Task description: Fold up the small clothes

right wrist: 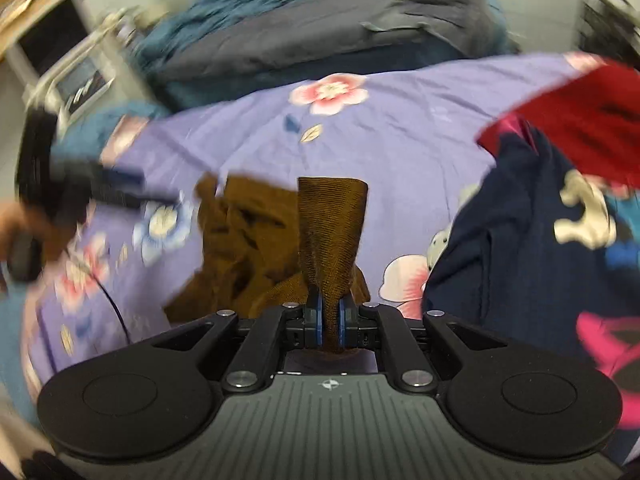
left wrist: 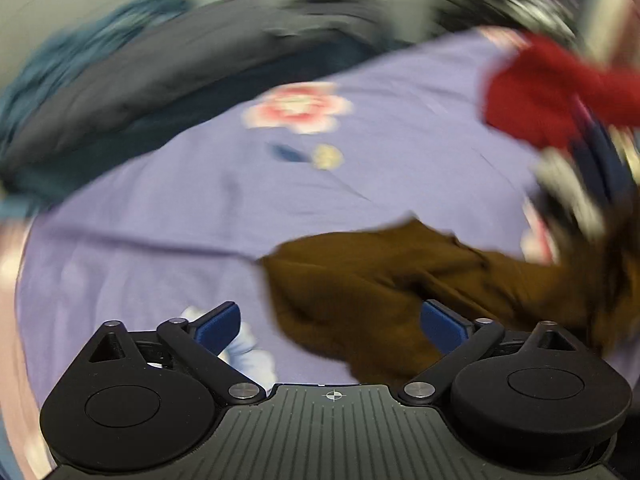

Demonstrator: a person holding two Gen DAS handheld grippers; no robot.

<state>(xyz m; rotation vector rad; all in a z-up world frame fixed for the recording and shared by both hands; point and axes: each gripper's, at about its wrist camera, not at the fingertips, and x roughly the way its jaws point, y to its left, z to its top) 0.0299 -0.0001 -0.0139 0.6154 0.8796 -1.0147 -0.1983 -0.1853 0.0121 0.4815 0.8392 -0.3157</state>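
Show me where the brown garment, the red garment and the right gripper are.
brown garment (right wrist: pixel 332 220): right wrist view, on the lifted strip.
red garment (left wrist: pixel 536 96): left wrist view, on its middle.
right gripper (right wrist: pixel 330 320): right wrist view, between the fingertips that pinch the brown cloth.

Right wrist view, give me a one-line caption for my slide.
Right gripper shut on a strip of the brown garment, lifted over the purple floral bedsheet.

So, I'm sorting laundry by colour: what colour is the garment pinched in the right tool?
Brown garment, a ribbed knit; it shows best in the right wrist view.
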